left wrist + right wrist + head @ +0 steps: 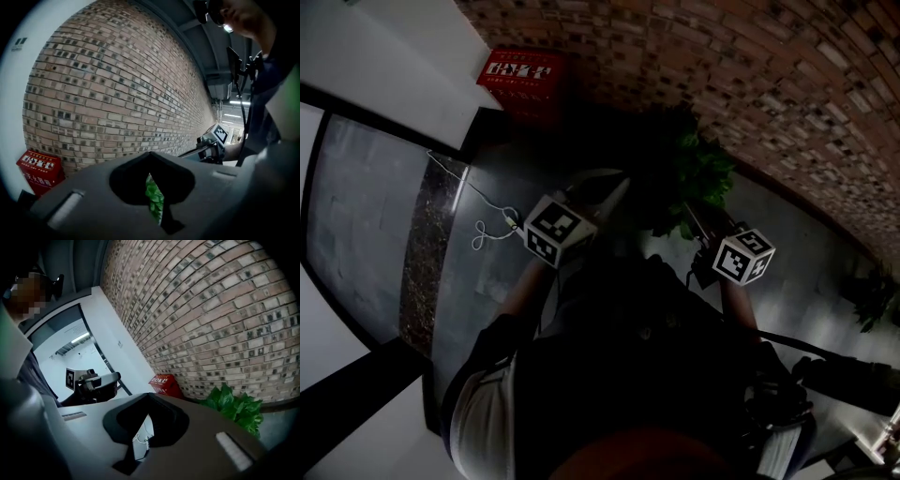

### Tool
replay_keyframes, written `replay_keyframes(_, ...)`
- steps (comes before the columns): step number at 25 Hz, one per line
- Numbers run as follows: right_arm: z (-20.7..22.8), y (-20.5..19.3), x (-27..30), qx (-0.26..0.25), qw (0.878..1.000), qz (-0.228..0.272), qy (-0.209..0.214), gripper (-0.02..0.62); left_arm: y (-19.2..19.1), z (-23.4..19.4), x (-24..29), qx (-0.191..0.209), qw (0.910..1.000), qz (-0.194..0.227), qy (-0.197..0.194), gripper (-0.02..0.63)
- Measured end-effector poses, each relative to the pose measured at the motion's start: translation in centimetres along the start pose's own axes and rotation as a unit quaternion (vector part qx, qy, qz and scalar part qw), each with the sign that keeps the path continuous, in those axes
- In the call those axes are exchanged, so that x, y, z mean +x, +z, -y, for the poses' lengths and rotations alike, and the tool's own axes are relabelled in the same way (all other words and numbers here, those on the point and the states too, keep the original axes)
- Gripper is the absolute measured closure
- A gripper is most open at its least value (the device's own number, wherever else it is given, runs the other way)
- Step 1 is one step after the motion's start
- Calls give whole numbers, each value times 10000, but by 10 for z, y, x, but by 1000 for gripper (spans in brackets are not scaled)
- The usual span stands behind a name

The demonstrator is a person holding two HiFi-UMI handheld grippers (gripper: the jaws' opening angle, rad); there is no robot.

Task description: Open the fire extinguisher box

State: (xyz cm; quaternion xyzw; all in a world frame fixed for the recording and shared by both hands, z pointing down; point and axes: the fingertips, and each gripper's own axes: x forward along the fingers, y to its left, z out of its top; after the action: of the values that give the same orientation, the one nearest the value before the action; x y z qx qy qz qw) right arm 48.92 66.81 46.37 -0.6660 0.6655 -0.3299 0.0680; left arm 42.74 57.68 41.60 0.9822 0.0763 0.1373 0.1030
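**Fire extinguisher box point(520, 75) stands shut at the foot of the brick wall**

The red fire extinguisher box sits on the floor point(502, 281) in the corner where the brick wall point(722, 75) meets a white wall, its lid down. Both claws are held up in the air, well apart from the box. The left claw point(151, 161) has its jaws pressed together with nothing between them; only a thin slit shows. The right claw point(149, 397) is likewise pressed together and empty. A leafy green plant point(703, 173) stands along the same wall's foot, to the right of the box in the head view. A thin white cord point(487, 223) lies on the floor near the left claw.
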Motion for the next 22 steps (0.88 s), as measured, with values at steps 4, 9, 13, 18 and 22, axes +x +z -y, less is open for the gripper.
replay_keyframes(4, -22, -2, 31, -185, 9995, -230, 134, 594, -3, -29, -31, -13, 9996, 86, 255, 606)
replay_keyframes(9, -42, 7, 62, -377, 9984, -350, 228, 594, -8, -53, -64, -209, 9987, 216, 412, 606)
replay_keyframes(13, -56, 2, 82, -338, 9976, -480, 366, 594, -17, -63, -85, -236, 9982, 192, 519, 606)
replay_keyframes(18, -72, -10, 107, -418, 9948, -736, 572, 594, -28, -75, -113, -264, 9967, 131, 753, 606)
replay_keyframes(22, -81, -8, 126, -444, 9939, -781, 633, 594, -33, -85, -128, -378, 9946, 167, 952, 606)
